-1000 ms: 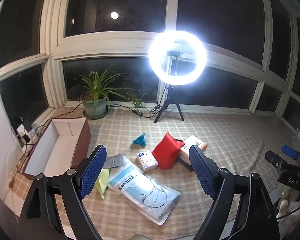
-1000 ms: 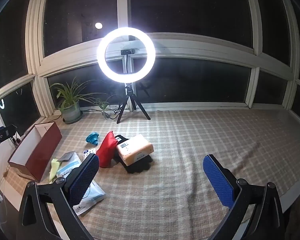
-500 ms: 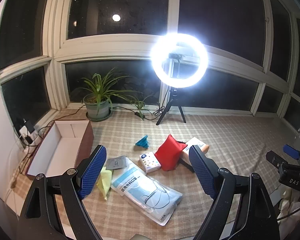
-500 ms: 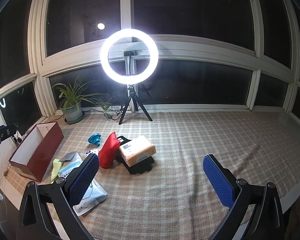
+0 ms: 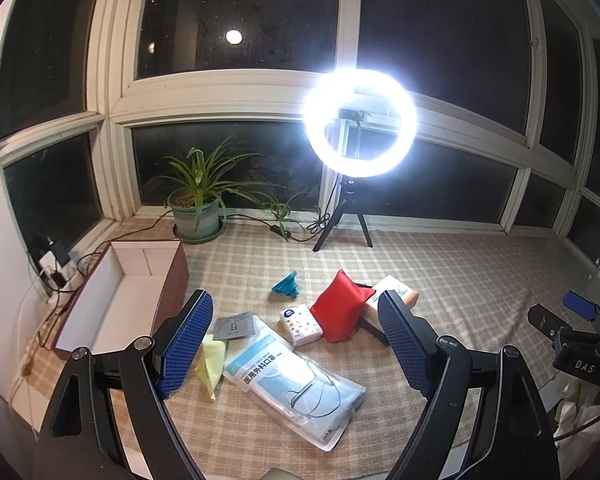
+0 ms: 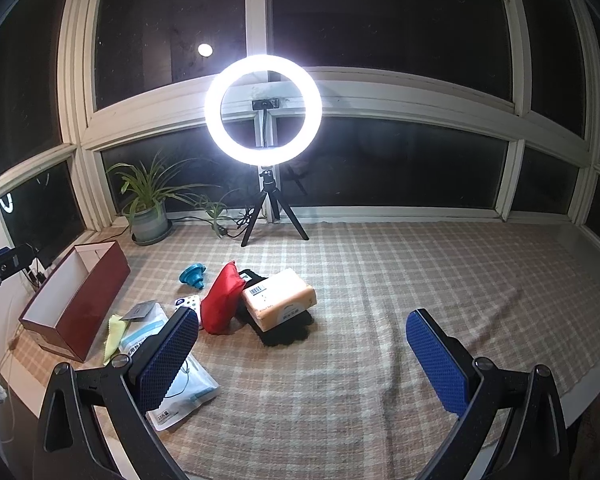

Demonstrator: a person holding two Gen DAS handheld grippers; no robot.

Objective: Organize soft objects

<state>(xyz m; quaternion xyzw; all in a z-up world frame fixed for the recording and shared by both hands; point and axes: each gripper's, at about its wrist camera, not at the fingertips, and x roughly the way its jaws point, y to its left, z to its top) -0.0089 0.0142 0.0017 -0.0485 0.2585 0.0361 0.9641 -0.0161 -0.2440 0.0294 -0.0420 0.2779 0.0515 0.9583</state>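
Soft objects lie on a checked cloth: a red pouch (image 5: pixel 342 310) (image 6: pixel 220 300), an orange tissue pack (image 6: pixel 280 298) (image 5: pixel 396 292) on a black item (image 6: pixel 288 330), a small tissue pack (image 5: pixel 301 320), a face-mask bag (image 5: pixel 296 376) (image 6: pixel 176 384), a yellow cloth (image 5: pixel 212 364) (image 6: pixel 114 334), a grey sachet (image 5: pixel 234 326) and a teal object (image 5: pixel 286 284) (image 6: pixel 193 274). An open red-brown box (image 5: pixel 112 304) (image 6: pixel 76 300) stands at the left. My left gripper (image 5: pixel 296 344) is open above the mask bag. My right gripper (image 6: pixel 300 356) is open over bare cloth, right of the pile.
A ring light on a tripod (image 5: pixel 358 124) (image 6: pixel 263 108) and a potted plant (image 5: pixel 198 208) (image 6: pixel 148 212) stand by the windows, with cables (image 5: pixel 60 264) at the left. The right gripper's body shows at the left wrist view's right edge (image 5: pixel 576 340).
Both views have shifted slightly, as if the grippers drew back and tilted up a little. The objects lie as before and both grippers stay open.
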